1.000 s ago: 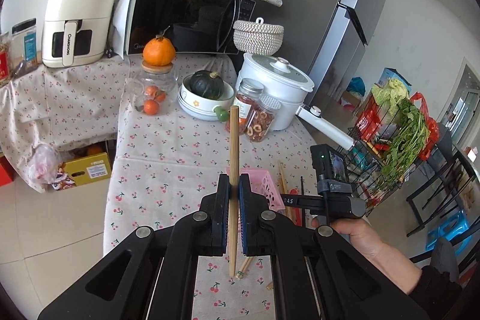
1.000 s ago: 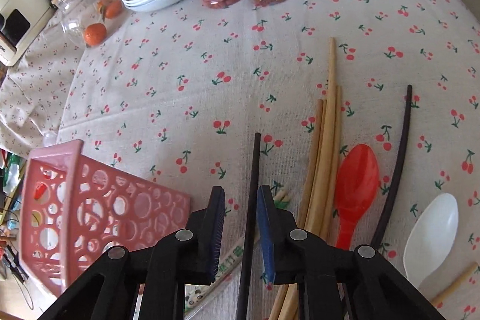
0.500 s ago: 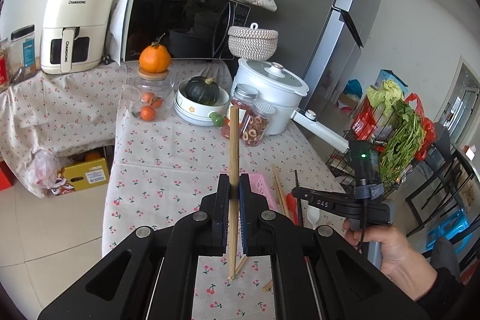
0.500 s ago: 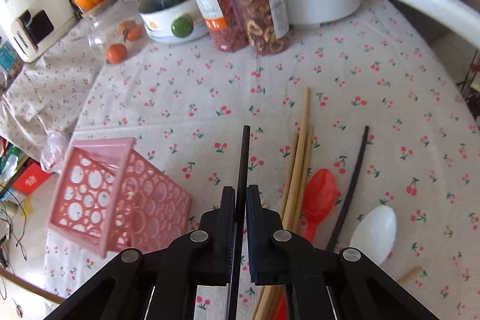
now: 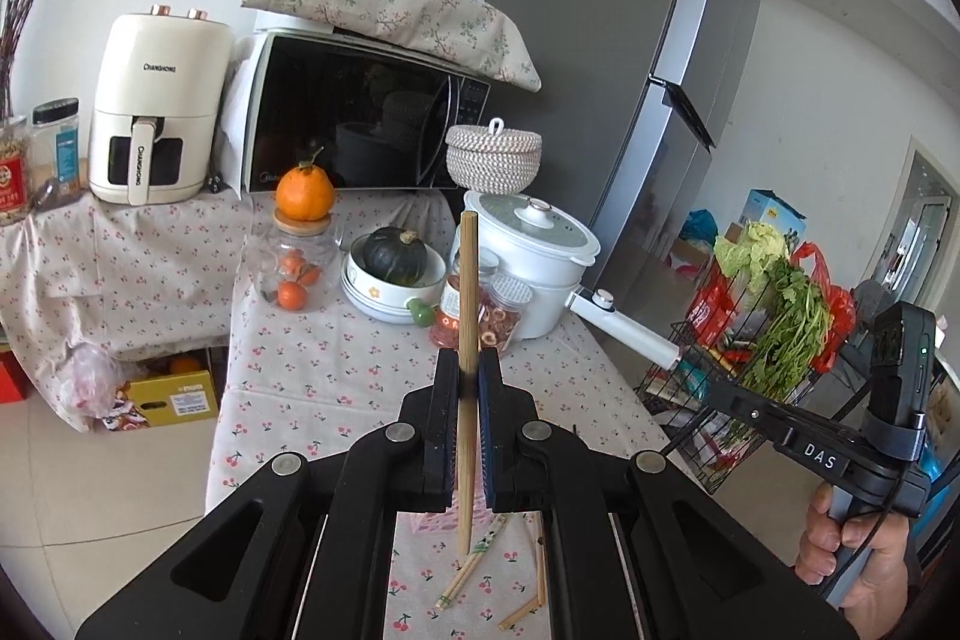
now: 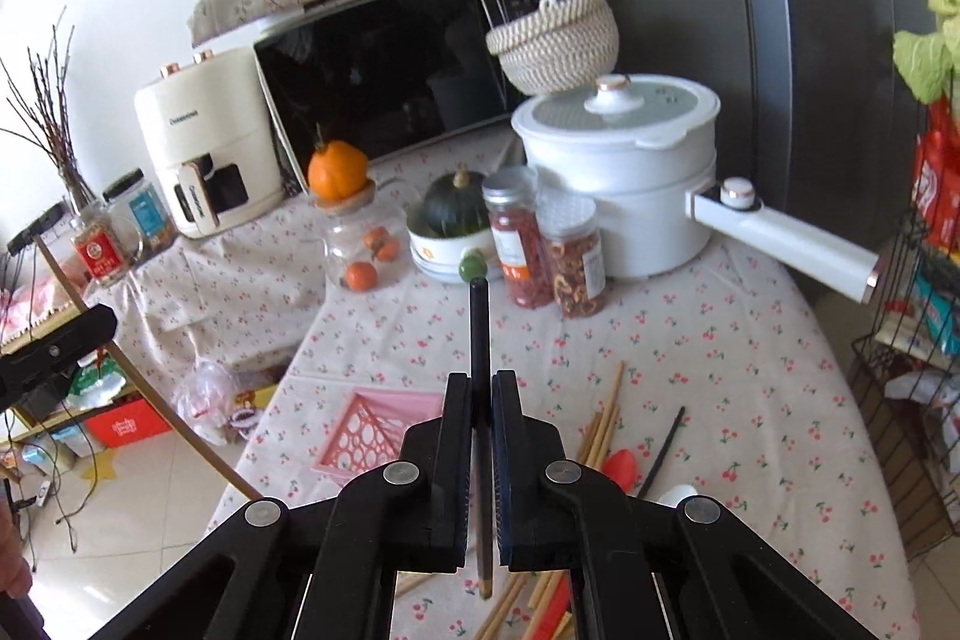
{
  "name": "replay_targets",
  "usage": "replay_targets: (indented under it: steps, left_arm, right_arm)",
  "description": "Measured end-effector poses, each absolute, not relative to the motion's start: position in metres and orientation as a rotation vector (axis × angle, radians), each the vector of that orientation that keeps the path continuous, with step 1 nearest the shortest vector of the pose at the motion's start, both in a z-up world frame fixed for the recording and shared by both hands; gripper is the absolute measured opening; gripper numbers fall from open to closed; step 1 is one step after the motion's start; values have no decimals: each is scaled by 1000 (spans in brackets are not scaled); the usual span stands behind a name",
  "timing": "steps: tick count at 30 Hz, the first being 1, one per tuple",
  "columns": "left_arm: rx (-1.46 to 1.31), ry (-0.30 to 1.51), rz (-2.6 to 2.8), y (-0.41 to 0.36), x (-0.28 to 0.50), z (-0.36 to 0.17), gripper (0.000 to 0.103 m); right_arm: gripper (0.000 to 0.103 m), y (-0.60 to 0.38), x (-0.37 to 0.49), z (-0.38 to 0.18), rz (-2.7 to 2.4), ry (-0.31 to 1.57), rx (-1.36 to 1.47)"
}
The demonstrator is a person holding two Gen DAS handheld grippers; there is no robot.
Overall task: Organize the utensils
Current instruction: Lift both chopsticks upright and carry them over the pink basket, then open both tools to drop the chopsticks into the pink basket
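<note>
Wooden chopstick (image 5: 467,340): clamped upright in left gripper (image 5: 468,376). Black chopstick (image 6: 480,334): clenched in right gripper (image 6: 480,388). "CHANGHONG" air fryer (image 5: 157,106) at ten o'clock; "DAS" lettering at four.

Right gripper (image 6: 480,388) clamping black chopstick (image 6: 479,334), pink basket (image 6: 378,430), cherry-print tablecloth (image 6: 690,340)

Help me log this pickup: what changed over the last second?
The right gripper closed on the black chopstick and lifted it off the table. The left gripper stays clamped on the wooden chopstick. The pink basket and the other utensils stayed put.
</note>
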State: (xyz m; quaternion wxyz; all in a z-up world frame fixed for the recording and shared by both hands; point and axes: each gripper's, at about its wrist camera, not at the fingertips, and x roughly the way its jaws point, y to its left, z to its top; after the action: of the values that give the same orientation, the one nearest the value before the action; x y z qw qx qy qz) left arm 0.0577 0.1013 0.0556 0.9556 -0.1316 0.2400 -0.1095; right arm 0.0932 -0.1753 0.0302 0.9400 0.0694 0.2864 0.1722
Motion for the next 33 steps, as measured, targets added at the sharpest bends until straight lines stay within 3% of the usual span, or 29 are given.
replay_targets:
  steps: [7,13,29,30,31,32,33]
  left_arm:
    - [-219,445,-219,93,81,81,6]
    - [-209,502,-226,83,118,70,6]
    - [-161,749,-210,67,181,-1,8]
    - [-161,752,-205,67,180,0,14]
    - [-164,753,-203,68,179,1,30]
    - [-171,751,-202,69,177,2,39]
    - [-183,743,-200,71,174,4,57]
  right_arm:
    - [4,-172,104,80,390,474,212]
    - [4,-152,126,93,425,451,234]
    - [8,-123,185,14,440,708,203]
    - [12,-125,186,15,438,707,220]
    - [13,-127,186,16,438,708,232]
    - [13,-130,186,18,436,706,245]
    - [21,-133,185,21,435,700,259]
